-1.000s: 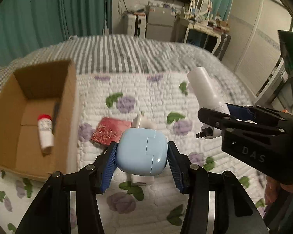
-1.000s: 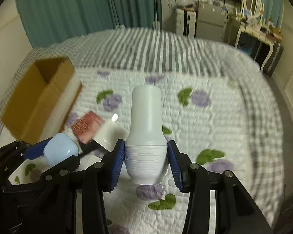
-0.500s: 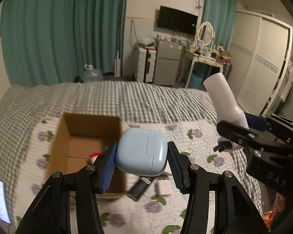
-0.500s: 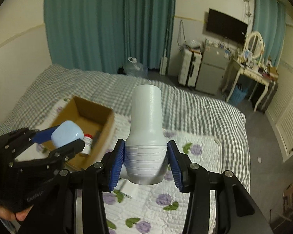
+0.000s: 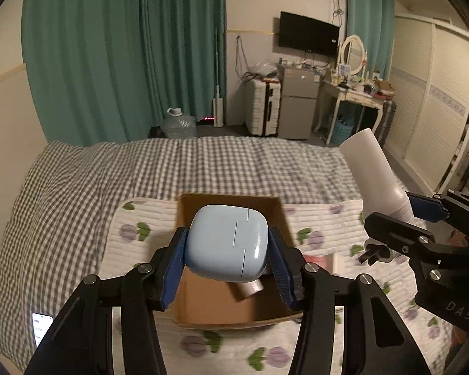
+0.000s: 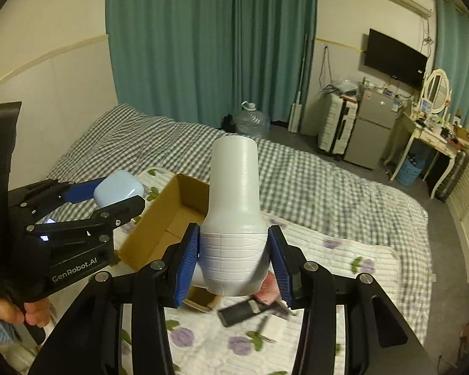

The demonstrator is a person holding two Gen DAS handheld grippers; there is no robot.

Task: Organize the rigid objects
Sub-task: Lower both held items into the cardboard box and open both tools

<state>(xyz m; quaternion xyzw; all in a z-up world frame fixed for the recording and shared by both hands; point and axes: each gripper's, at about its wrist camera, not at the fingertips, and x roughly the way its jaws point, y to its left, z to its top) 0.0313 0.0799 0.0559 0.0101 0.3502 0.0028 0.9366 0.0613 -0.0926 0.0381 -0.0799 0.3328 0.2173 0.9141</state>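
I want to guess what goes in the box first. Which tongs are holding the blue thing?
The left tongs hold the light blue case, above the cardboard box. The right tongs grip a white bottle-shaped thing instead.

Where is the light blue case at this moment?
The light blue case is clamped in the left gripper, in the air over the open cardboard box on the bed.

Each camera sat just behind its own gripper, looking forward and down along the fingers from above the bed (image 5: 78, 187). The left view faced the cardboard box (image 5: 265, 212) squarely; the right view saw it (image 6: 159, 218) from the right side. Both shared the box, curtains (image 6: 203, 47) and television (image 5: 309, 37) (each also caught the other gripper at its edge).
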